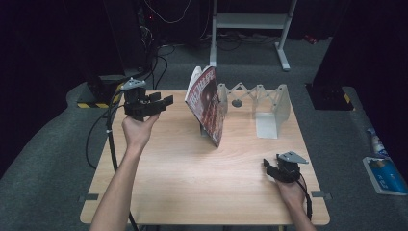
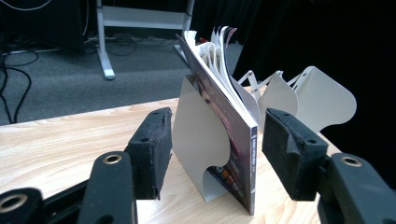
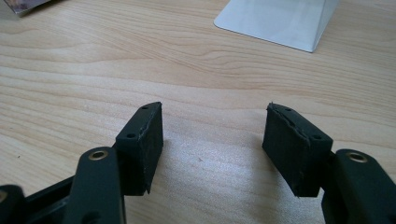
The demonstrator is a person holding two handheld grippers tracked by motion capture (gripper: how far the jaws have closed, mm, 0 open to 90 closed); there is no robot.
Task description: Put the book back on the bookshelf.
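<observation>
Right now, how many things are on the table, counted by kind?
Magazine: 1
Bookend rack: 1
Tongs resting on the table: 1
Total: 3

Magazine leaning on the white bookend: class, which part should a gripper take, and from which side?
Probably the spine edge of the magazine, approached from the left gripper's side. That edge is bound and firm, and faces the open jaws; the top pages fan loose, and the bookend covers one face.
</observation>
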